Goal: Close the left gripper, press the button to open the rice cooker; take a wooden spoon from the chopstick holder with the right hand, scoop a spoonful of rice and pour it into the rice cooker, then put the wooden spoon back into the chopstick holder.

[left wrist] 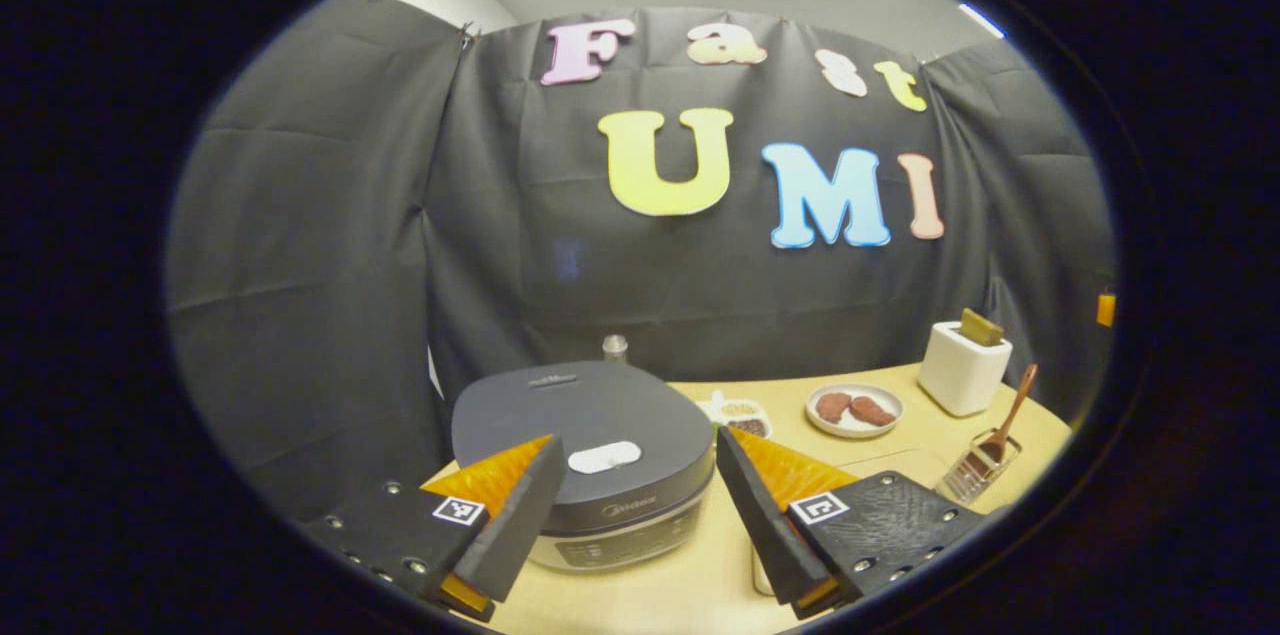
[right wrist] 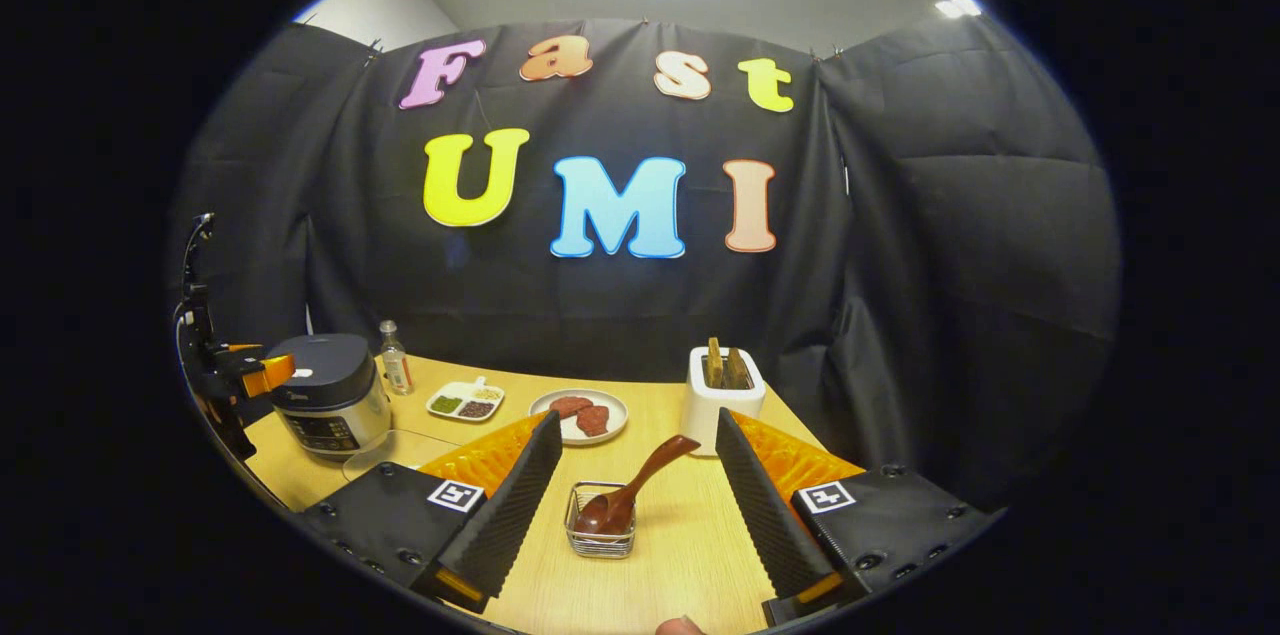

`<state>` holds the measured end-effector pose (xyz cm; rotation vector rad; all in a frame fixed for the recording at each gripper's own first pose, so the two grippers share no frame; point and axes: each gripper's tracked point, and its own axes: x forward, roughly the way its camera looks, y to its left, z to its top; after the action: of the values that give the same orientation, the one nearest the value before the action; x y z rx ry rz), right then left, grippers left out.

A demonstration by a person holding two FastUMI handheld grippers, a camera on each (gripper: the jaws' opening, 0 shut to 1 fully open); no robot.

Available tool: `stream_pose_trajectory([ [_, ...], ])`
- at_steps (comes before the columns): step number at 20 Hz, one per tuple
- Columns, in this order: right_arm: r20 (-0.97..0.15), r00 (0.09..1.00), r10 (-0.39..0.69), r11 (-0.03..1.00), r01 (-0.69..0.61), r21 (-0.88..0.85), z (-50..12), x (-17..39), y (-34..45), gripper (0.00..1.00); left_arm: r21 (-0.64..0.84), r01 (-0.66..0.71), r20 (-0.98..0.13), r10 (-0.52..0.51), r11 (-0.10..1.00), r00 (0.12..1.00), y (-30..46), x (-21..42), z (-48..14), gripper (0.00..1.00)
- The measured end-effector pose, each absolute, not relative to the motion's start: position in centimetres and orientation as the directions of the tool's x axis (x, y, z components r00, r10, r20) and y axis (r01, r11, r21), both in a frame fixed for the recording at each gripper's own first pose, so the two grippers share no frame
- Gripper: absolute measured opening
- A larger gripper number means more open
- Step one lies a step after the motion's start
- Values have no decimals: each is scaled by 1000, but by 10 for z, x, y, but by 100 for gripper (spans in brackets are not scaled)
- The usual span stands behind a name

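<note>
- so far, the left gripper [left wrist: 635, 505] hung wide open over the near edge of the cooker [left wrist: 585, 445], its lid down and the pale button [left wrist: 604, 457] showing between the fingers.
- the right gripper [right wrist: 635, 505] was also spread wide and held nothing; it faced the wire holder [right wrist: 601, 520] on the table [right wrist: 690, 555], with the spoon [right wrist: 630, 493] leaning inside it, handle tilted up to the right.
- judged from this, the task stood at its first step: the left jaws had yet to close for the press.
- risk one: pressing with the jaws apart would likely straddle the button and miss it, since it lay in the gap, not under a finger.
- risk two: an off-centre push on the lid could slide the cooker toward the table edge, which looked near in the right gripper view.
- risk three: the lid, once sprung, might strike the left gripper if it lingered above.
- risk four: the spoon's slanted handle could slip from a grasp, or tug over the holder, which looked light.
- a plate [right wrist: 578, 415], toaster [right wrist: 725, 400], bottle [right wrist: 396, 360] and small tray [right wrist: 464, 401] stood farther back, well apart from both grippers.
</note>
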<state>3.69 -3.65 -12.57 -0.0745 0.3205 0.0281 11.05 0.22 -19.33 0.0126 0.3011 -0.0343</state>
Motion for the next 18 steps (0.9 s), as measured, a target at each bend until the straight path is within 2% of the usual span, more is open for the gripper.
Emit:
stream_pose_trajectory([
  [5,-259,958,122,991,-132,-19,-100,15,-25,97,7,20,-217,-18,1000,976,-21,61,-116,93],
  [12,-182,974,136,991,-135,19,-70,-6,-15,97,33,51,-100,-47,998,994,-22,9,-34,92],
  [18,-131,986,107,994,-108,3,-51,-31,-6,98,30,86,-60,-84,996,995,-14,-26,-5,93],
])
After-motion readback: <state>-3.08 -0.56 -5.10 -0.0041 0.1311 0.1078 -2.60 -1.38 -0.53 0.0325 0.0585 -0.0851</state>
